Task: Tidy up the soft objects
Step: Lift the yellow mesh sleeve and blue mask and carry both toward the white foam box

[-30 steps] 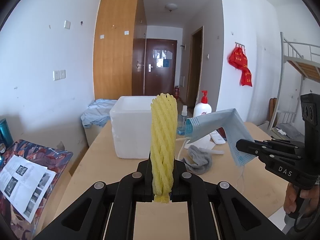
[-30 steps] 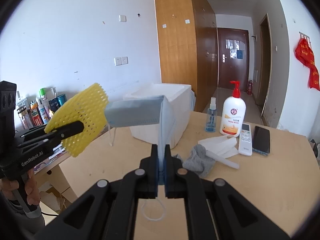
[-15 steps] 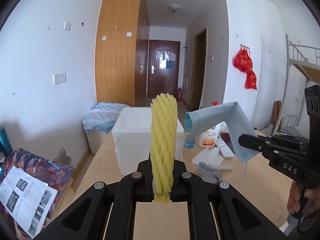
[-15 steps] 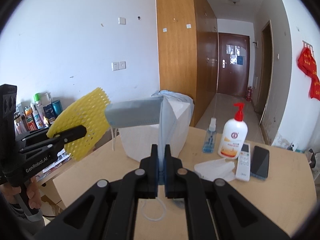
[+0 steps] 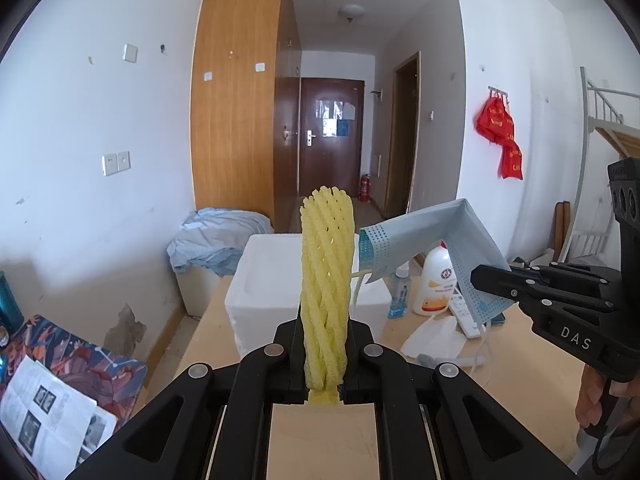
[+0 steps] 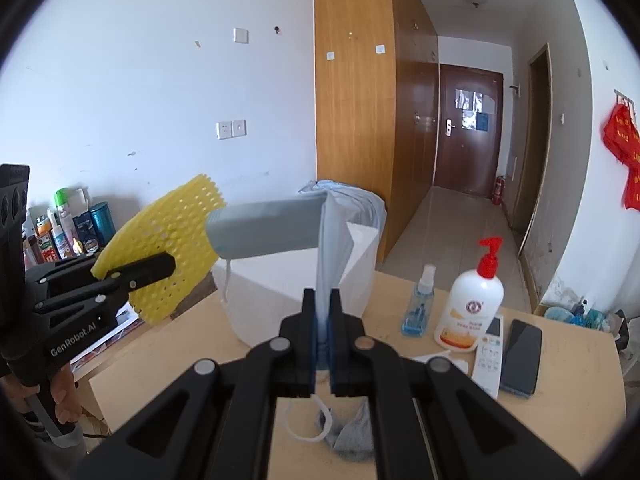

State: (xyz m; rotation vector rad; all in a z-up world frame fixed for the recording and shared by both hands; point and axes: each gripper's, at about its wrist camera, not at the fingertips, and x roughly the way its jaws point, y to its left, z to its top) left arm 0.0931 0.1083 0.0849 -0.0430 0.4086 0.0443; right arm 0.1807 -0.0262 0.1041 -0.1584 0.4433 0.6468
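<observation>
The left tongs (image 5: 323,360) pinch a yellow foam net (image 5: 327,276). The net stands straight up from between the tips. The right tongs (image 6: 322,332) pinch a blue face mask (image 6: 280,228). The mask is folded, and one half sticks out sideways toward the net. A white ear loop (image 6: 304,420) hangs down under the right tongs.

Both tongs are up in the air above the table (image 6: 560,400), close side by side. A hand (image 6: 66,394) holds the left tongs from below.

Behind the net and the mask sits a white foam box (image 5: 260,284) on the table. The box is open at the top. A gray sock (image 6: 352,436) lies on the table under the right tongs. A flat white wrapper (image 5: 434,338) lies near it.

Farther right stand a small blue spray bottle (image 6: 419,308) and a big white pump bottle (image 6: 470,304) with a red top. Next to them lie a white remote (image 6: 489,356) and a dark phone (image 6: 520,356), side by side.

A pile of light blue cloth (image 5: 216,240) sits behind the box. A brown door (image 5: 330,140) is at the far end of the hall.
</observation>
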